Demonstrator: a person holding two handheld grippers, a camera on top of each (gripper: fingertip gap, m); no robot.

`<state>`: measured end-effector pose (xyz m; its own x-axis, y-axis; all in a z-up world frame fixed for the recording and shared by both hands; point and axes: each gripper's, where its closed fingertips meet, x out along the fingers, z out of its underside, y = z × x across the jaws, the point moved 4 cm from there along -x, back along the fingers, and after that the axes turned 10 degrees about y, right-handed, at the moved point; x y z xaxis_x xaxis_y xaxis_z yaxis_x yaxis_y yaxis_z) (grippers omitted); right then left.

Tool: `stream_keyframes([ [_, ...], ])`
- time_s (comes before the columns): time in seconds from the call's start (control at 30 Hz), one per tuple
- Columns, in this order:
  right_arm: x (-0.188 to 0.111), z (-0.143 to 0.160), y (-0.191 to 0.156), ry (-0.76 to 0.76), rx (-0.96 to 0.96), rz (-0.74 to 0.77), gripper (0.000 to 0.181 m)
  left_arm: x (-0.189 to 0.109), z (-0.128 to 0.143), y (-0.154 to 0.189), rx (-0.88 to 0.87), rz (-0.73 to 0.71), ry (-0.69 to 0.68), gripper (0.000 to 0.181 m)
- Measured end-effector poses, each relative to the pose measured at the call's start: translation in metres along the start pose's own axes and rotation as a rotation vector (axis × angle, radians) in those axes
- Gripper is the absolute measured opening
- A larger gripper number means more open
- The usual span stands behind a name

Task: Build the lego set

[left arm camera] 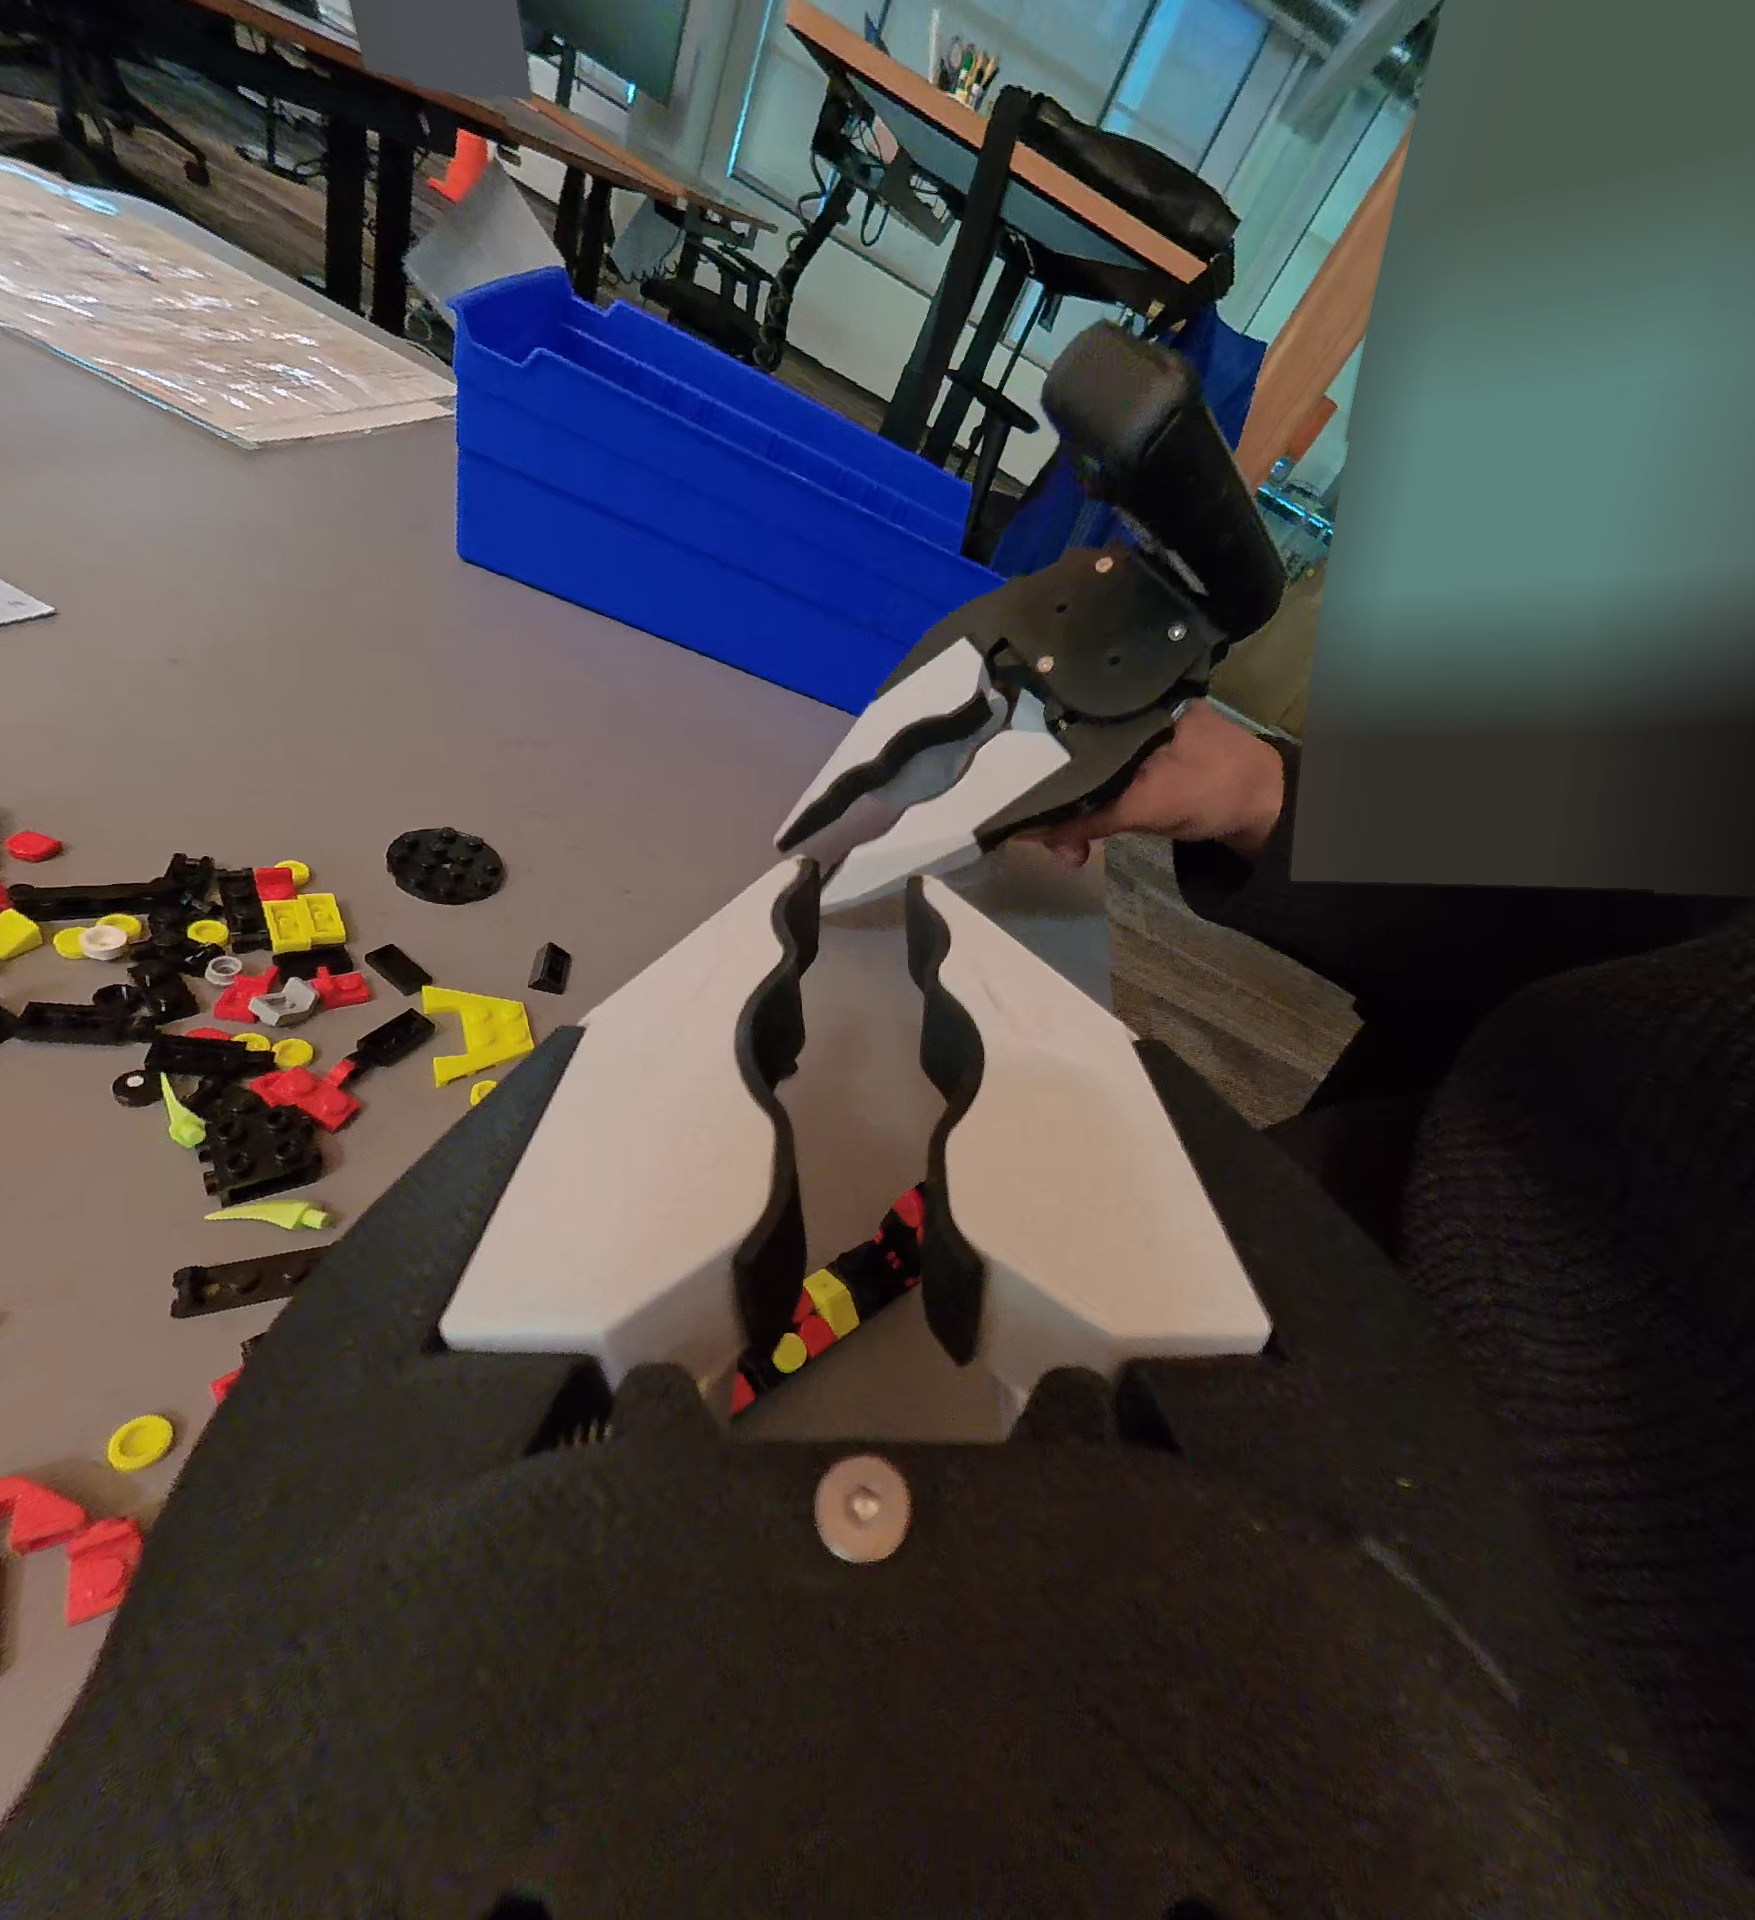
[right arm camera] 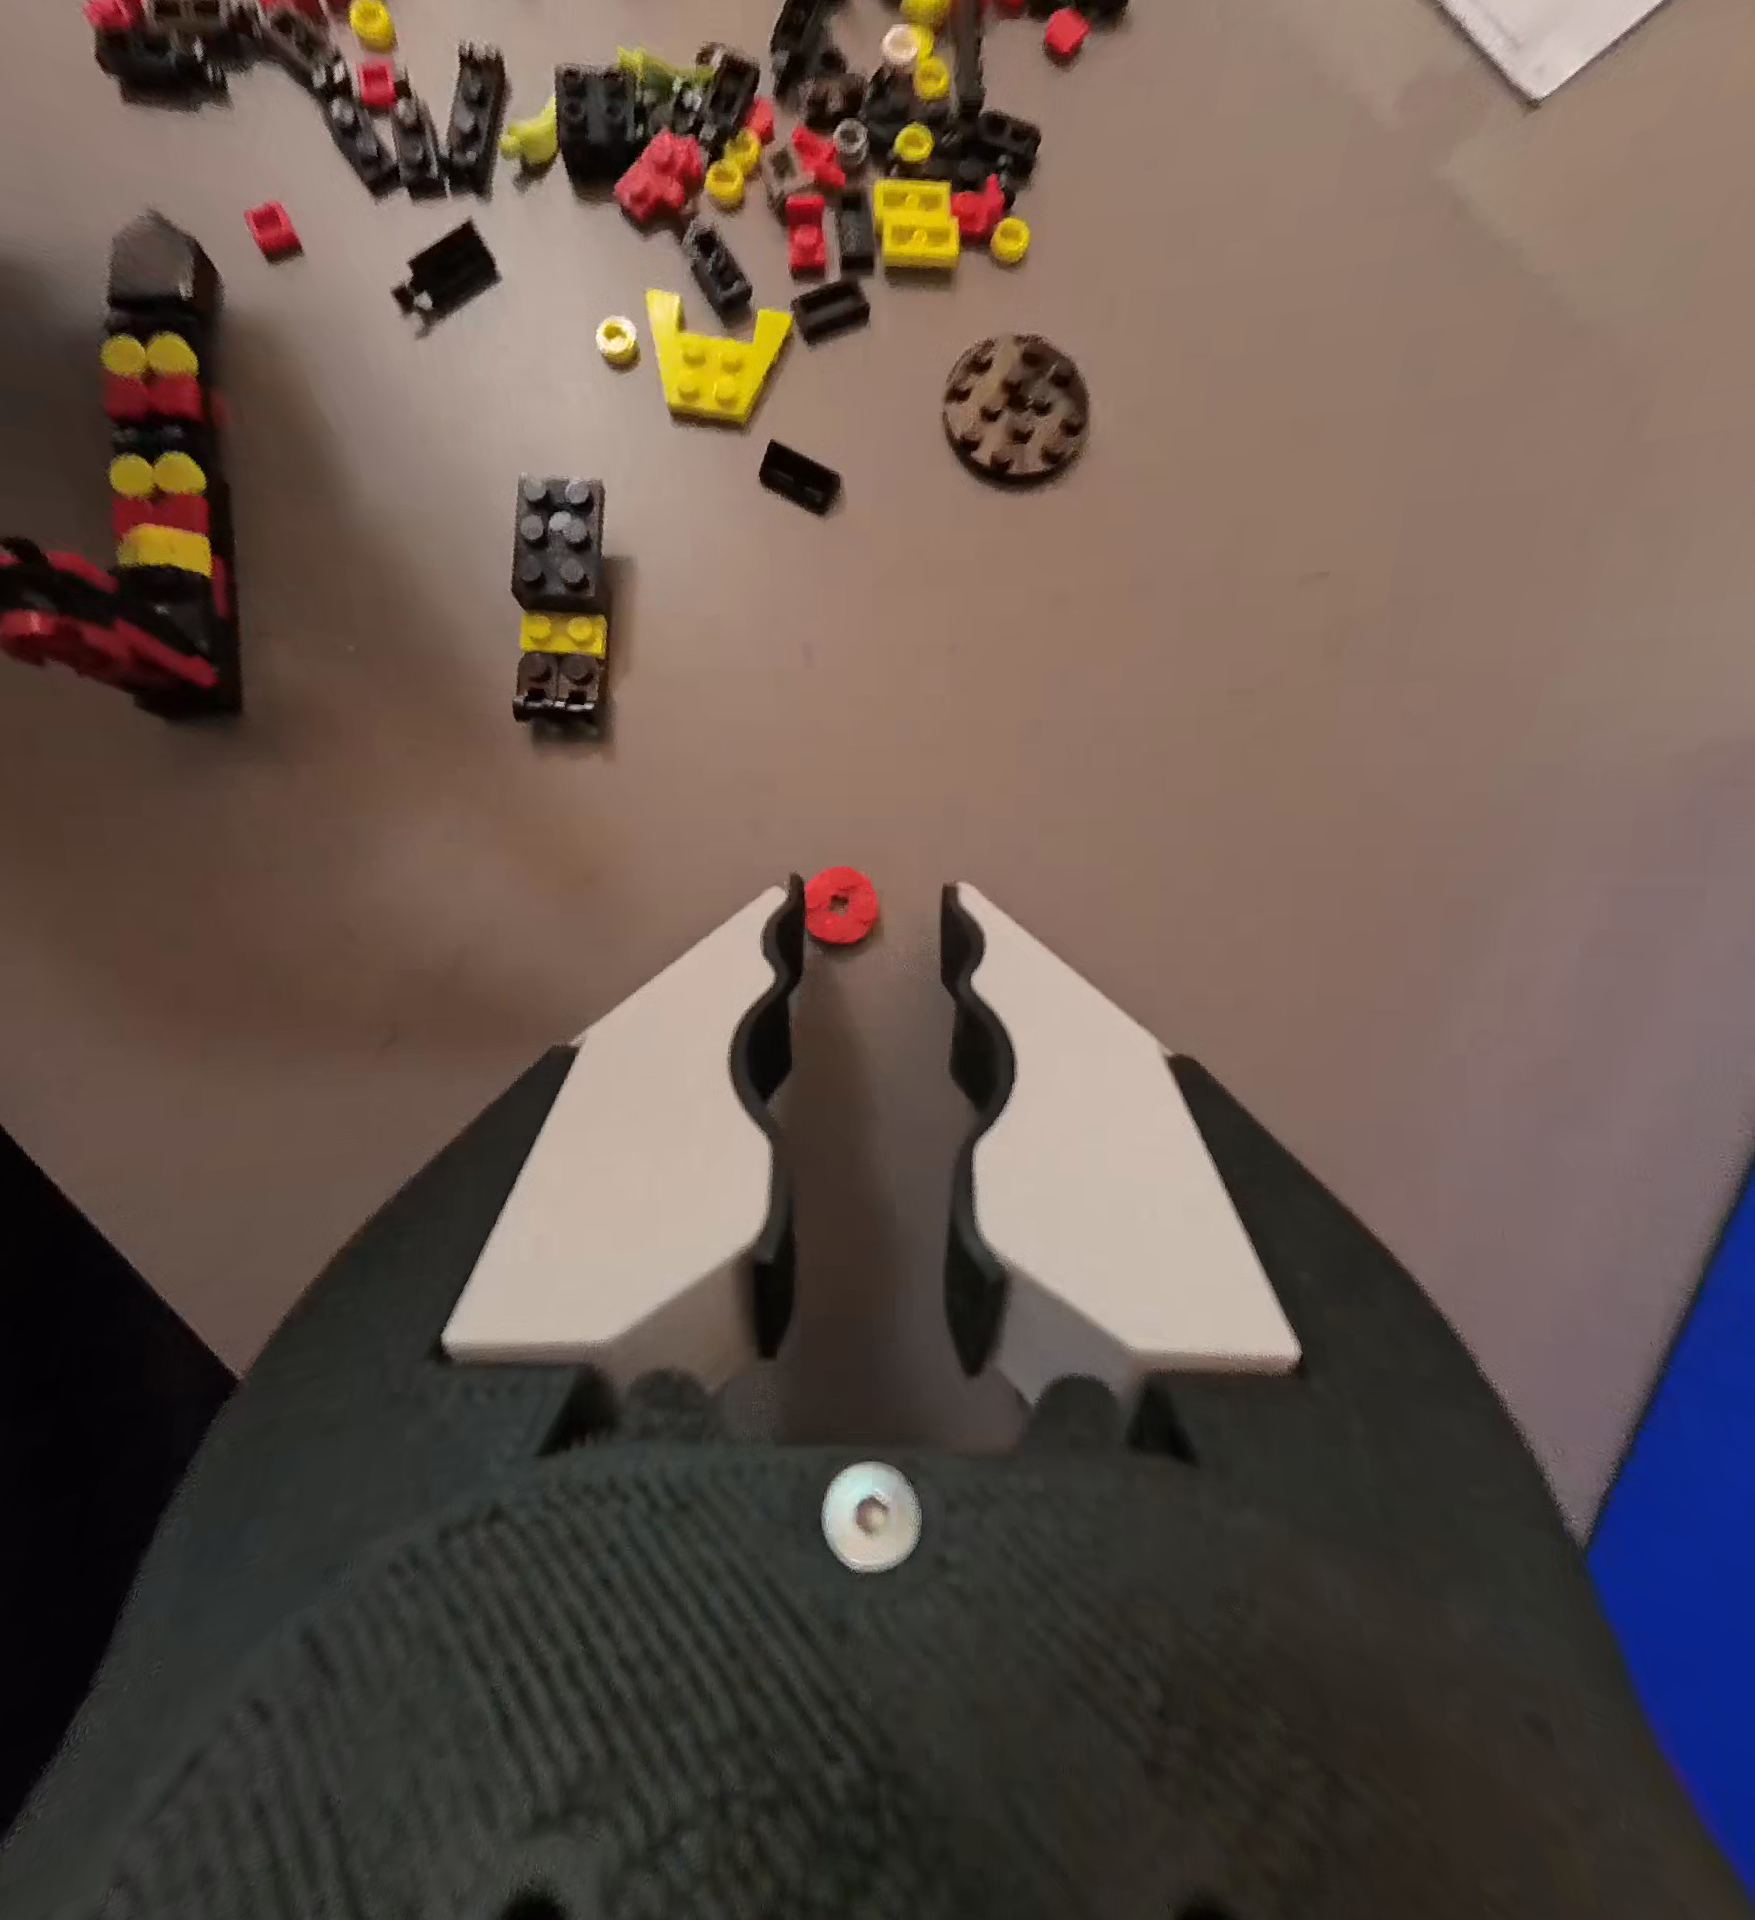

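Note:
My right gripper (right arm camera: 871,894) is open, pointing down at the grey table (right arm camera: 1320,727). A small red round piece (right arm camera: 840,906) lies between its fingertips, close to the left one. My left gripper (left arm camera: 860,878) is open and empty, with the right gripper (left arm camera: 800,844) just past its tips. A long black, red and yellow model (right arm camera: 166,468) lies at the left; it also shows in the left wrist view (left arm camera: 831,1299) through the gap between the fingers. A small black and yellow assembly (right arm camera: 561,603) lies near it.
A pile of loose black, red and yellow pieces (right arm camera: 800,135) lies beyond, with a yellow wedge plate (right arm camera: 717,364) and a black round plate (right arm camera: 1016,405). A blue bin (left arm camera: 686,499) stands on the table's far side. An instruction booklet (left arm camera: 125,281) lies at the far left. About 15 cm separates my left fingertips from my right.

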<state>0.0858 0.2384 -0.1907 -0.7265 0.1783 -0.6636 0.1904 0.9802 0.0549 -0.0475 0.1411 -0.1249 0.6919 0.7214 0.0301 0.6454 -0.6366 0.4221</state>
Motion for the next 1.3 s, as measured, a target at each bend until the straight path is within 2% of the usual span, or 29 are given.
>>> stream_keyframes([
  [0.17,-0.014,-0.007,0.017,0.11,0.116,0.031,0.025,-0.001,0.0,-0.002,0.002,-0.008,0.001,0.014],
  [0.3,-0.016,-0.012,0.018,0.163,0.185,0.004,0.024,-0.002,-0.001,-0.004,-0.004,-0.013,0.003,0.014],
  [0.47,-0.012,-0.009,0.013,0.128,0.179,0.021,0.024,-0.003,-0.001,-0.007,-0.008,-0.025,0.006,0.014],
  [0.63,-0.014,-0.011,0.002,0.142,0.293,0.048,0.032,-0.003,0.0,-0.01,0.009,-0.048,-0.007,0.013],
  [0.83,-0.007,0.001,-0.014,0.088,0.403,0.049,0.038,-0.002,0.004,-0.013,0.007,-0.057,-0.021,0.013],
  [1.0,-0.001,0.01,-0.015,0.02,0.319,0.111,0.035,-0.002,0.006,-0.015,0.0,-0.055,-0.028,0.013],
  [1.13,0.004,0.01,-0.018,0.015,0.323,0.073,0.025,-0.002,0.006,-0.016,-0.002,-0.058,-0.03,0.013],
  [1.3,0.009,0.007,-0.019,0.028,0.309,0.062,0.025,-0.002,0.006,-0.017,-0.012,-0.055,-0.029,0.013],
])
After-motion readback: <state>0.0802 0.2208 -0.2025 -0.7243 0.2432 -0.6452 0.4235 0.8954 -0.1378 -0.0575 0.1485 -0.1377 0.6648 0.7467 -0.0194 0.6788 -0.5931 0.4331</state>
